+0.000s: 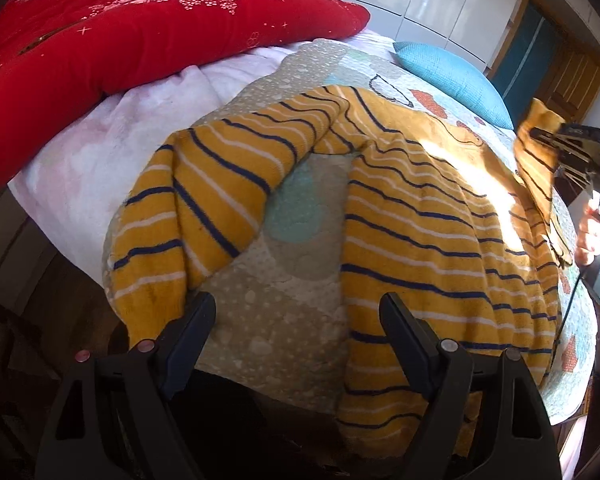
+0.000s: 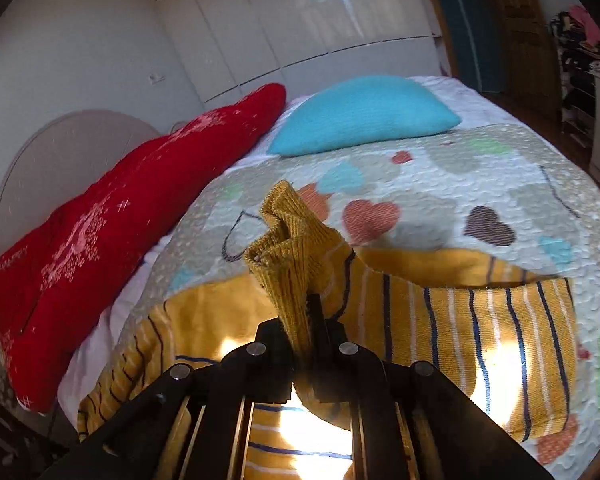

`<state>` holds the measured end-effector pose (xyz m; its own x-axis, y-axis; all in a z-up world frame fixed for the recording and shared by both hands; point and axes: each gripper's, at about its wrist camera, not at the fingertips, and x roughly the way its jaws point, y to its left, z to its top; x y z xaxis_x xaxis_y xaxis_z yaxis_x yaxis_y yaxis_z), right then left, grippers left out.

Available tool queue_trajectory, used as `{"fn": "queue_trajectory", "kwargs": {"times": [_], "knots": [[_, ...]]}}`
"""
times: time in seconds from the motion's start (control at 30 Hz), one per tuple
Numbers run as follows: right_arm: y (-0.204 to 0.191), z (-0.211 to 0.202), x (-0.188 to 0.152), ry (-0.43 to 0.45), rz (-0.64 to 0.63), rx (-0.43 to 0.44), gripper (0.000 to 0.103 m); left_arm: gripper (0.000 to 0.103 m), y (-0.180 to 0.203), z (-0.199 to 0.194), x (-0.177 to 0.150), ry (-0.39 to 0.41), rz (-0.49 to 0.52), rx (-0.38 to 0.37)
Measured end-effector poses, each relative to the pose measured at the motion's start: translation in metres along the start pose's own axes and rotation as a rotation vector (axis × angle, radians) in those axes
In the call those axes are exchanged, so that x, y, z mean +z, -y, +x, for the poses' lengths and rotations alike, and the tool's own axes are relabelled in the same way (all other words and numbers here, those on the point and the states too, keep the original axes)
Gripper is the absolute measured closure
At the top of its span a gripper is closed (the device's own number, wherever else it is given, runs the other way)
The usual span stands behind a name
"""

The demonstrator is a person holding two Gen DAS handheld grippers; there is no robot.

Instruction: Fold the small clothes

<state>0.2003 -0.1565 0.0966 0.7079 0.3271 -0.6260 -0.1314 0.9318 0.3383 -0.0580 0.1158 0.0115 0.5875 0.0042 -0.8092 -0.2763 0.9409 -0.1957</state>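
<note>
A small yellow sweater (image 1: 420, 216) with navy and white stripes lies spread on the quilted bedspread (image 1: 260, 320). Its left sleeve (image 1: 204, 200) is bent over near the bed's edge. My left gripper (image 1: 298, 312) is open and empty, hovering above the bedspread between the sleeve and the sweater's body. My right gripper (image 2: 310, 316) is shut on the ribbed cuff (image 2: 288, 256) of the other sleeve and holds it lifted above the sweater's body (image 2: 480, 344). The right gripper also shows at the right edge of the left wrist view (image 1: 548, 136).
A red quilt (image 1: 120, 48) lies along the far side of the bed, and a blue pillow (image 2: 364, 116) lies at its head. White wardrobe doors (image 2: 320, 20) stand behind. The bed's edge drops to a dark floor (image 1: 28, 264) at left.
</note>
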Motion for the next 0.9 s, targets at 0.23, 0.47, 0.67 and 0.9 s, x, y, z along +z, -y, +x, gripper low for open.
{"fn": "queue_trajectory", "kwargs": {"times": [0.23, 0.47, 0.67, 0.9], "knots": [[-0.104, 0.107, -0.043, -0.206, -0.202, 0.074, 0.092, 0.02, -0.032, 0.006, -0.006, -0.01, -0.053, 0.012], [-0.143, 0.127, -0.084, -0.274, -0.366, 0.093, 0.043, 0.02, -0.051, 0.005, -0.007, 0.007, -0.101, 0.005], [-0.16, 0.094, -0.096, -0.298, -0.421, 0.23, 0.042, 0.02, -0.067, 0.004, 0.0, 0.027, -0.144, 0.014], [-0.125, 0.041, -0.112, -0.272, -0.36, 0.226, 0.034, 0.02, -0.115, 0.003, 0.012, 0.079, -0.275, 0.076]]}}
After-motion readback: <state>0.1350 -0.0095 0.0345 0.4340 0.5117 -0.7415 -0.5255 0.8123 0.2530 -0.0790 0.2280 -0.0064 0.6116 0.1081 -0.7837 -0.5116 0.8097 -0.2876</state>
